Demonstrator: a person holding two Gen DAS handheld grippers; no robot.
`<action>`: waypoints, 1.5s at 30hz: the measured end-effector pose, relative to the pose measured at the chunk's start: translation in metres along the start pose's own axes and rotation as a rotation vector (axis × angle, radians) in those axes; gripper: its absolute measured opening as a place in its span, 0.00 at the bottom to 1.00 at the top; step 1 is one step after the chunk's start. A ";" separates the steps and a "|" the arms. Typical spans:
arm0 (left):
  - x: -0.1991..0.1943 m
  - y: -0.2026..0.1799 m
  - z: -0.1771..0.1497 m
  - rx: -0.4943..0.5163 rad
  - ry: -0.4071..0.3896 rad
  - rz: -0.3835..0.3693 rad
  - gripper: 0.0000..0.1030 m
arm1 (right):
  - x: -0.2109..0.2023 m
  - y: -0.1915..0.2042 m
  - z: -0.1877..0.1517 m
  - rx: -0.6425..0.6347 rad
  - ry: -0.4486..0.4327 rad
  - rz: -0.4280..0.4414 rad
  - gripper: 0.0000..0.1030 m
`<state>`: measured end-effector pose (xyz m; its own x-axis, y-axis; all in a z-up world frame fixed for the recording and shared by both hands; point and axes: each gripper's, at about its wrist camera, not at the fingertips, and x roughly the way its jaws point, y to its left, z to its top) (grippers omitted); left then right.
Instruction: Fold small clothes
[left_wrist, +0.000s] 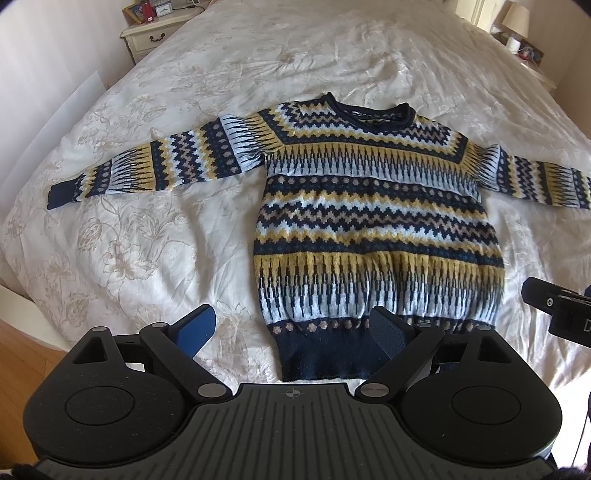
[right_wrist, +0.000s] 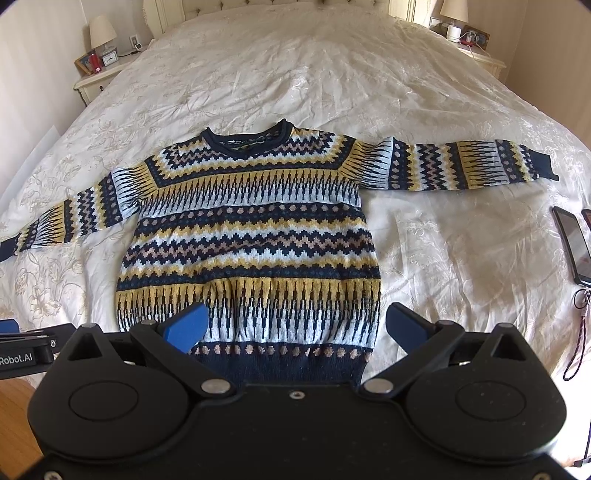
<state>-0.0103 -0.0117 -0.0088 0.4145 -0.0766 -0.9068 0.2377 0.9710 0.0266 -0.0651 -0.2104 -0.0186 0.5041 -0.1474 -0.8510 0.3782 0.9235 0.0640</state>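
Hovering grippers, sweater (left_wrist: 373, 221) spread flat

Sweater (left_wrist: 373, 221): you see navy, yellow, pale-blue zigzag and dotted bands; navy hem.
Bedspread (left_wrist: 258, 55): cream, faint floral print.
Your gripper pads (right_wrist: 186, 326): blue.

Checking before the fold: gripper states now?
Left gripper: open, holding nothing.
Right gripper: open, holding nothing; sweater untouched.

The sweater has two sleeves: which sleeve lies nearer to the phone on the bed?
The sleeve stretched toward the right side of the right wrist view. Its dark cuff ends just above the phone; the other sleeve runs off to the far left.
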 end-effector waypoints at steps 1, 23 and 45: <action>0.000 0.001 0.000 0.000 0.001 0.000 0.88 | 0.000 0.000 0.000 0.000 0.000 0.000 0.99; -0.001 0.004 -0.009 -0.012 0.005 0.003 0.88 | 0.003 0.010 0.002 -0.010 0.018 0.007 0.99; 0.005 -0.015 0.034 -0.026 -0.113 -0.030 0.88 | 0.015 -0.011 0.021 0.059 -0.055 0.074 0.99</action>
<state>0.0180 -0.0348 0.0007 0.5045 -0.1298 -0.8536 0.2290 0.9733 -0.0126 -0.0455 -0.2305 -0.0208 0.5734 -0.1000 -0.8131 0.3825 0.9104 0.1578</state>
